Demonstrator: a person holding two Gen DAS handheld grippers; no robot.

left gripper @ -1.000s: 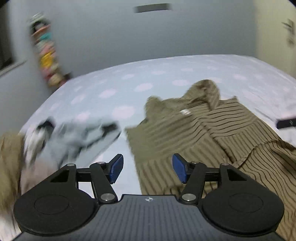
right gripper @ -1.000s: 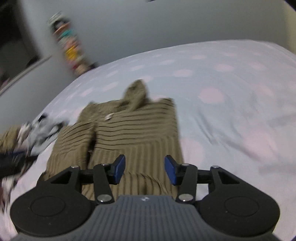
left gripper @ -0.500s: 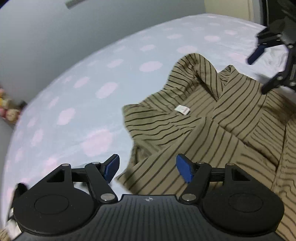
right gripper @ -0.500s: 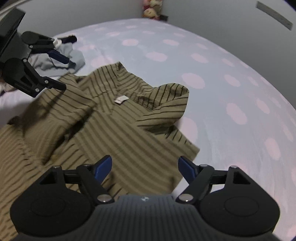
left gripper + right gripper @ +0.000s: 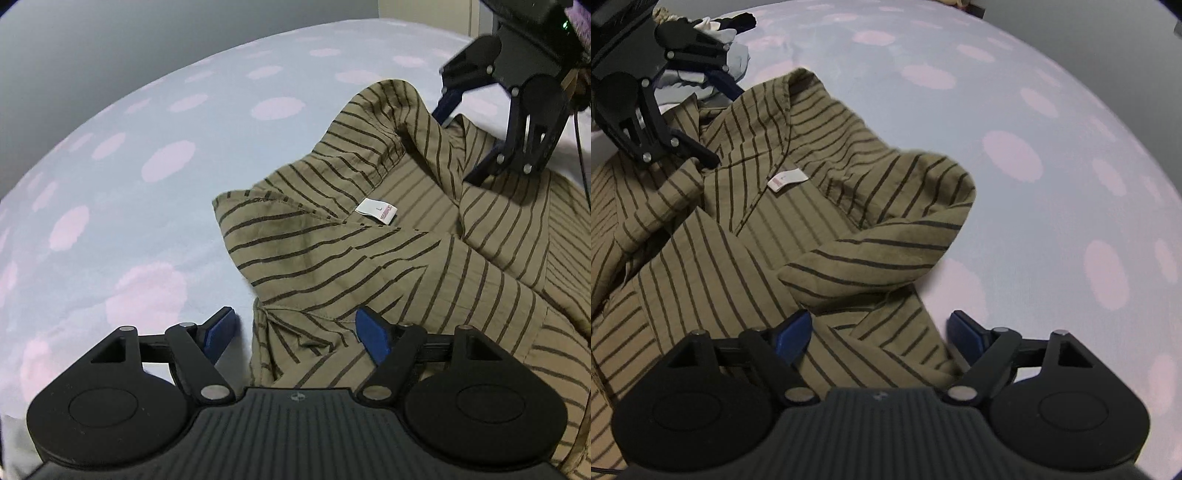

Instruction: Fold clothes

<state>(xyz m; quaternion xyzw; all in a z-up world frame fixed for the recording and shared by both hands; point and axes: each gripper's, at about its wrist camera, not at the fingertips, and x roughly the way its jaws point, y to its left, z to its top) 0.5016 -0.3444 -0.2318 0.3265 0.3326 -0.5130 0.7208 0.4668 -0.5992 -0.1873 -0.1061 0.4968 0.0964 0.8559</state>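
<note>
Just beyond shirt (image 5: 388, 258) edge, bare bedsheet (image 5: 129, 206)

Under me the bed (image 5: 155, 122) spreads out in a pale blue sheet (image 5: 1052, 192) dotted with big soft pink spots, a few light creases near the close edge. Behind it I see a plain grey wall (image 5: 110, 48), dim and bare. Top right in my left view there's a cream door or panel (image 5: 428, 13), only a sliver. Something small and blurred sits at the bed's far edge (image 5: 964, 3); I can't tell what.
</note>
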